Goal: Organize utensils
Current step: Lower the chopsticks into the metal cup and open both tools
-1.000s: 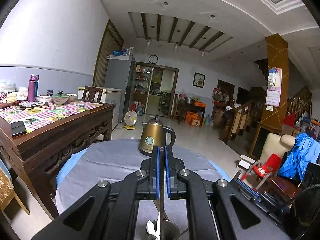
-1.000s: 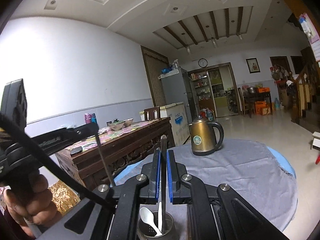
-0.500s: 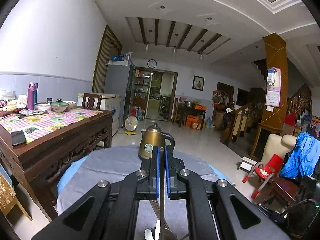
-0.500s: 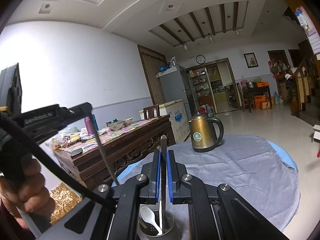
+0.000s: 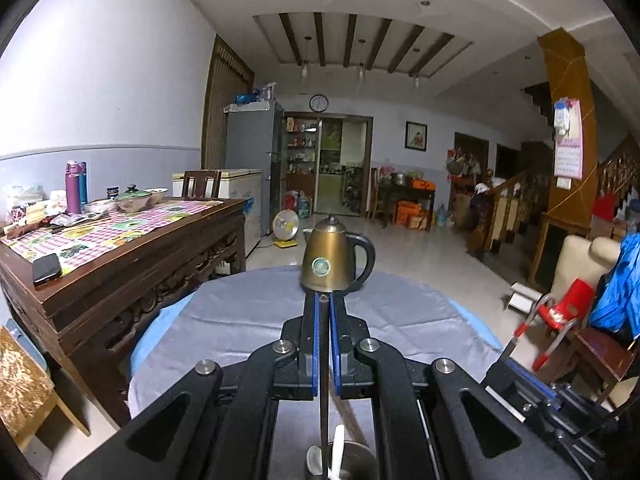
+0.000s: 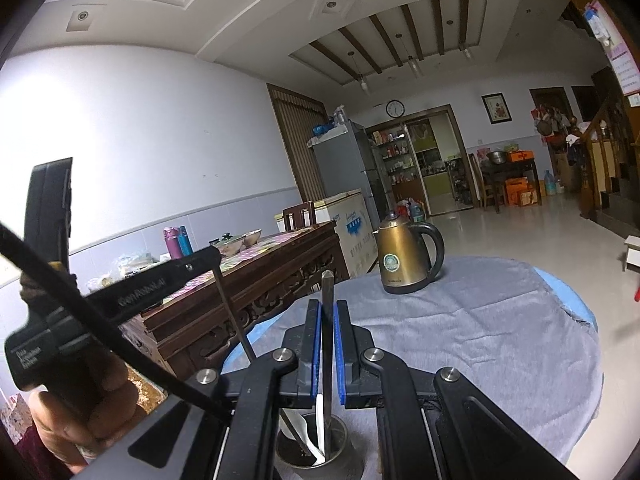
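A steel utensil cup (image 6: 318, 446) stands on the grey-clothed round table (image 6: 480, 344), directly below both grippers; it also shows in the left wrist view (image 5: 352, 460). A white spoon (image 6: 304, 436) leans inside it. My left gripper (image 5: 324, 300) is shut on a thin dark metal utensil handle (image 5: 323, 400) that hangs down into the cup. My right gripper (image 6: 327, 308) is shut on a flat metal utensil handle (image 6: 327, 360) that also reaches down into the cup. The left gripper's body (image 6: 152, 284) shows at the left of the right wrist view.
A brass-coloured electric kettle (image 5: 334, 258) stands at the far side of the round table. A dark wooden table (image 5: 120, 256) with bowls, bottles and a phone stands to the left. A red chair (image 5: 560, 316) and an armchair with blue cloth are at the right.
Both grippers have risen slightly with their utensils still clamped; the cup sits lower in both views. The left gripper has drifted a little to the left.
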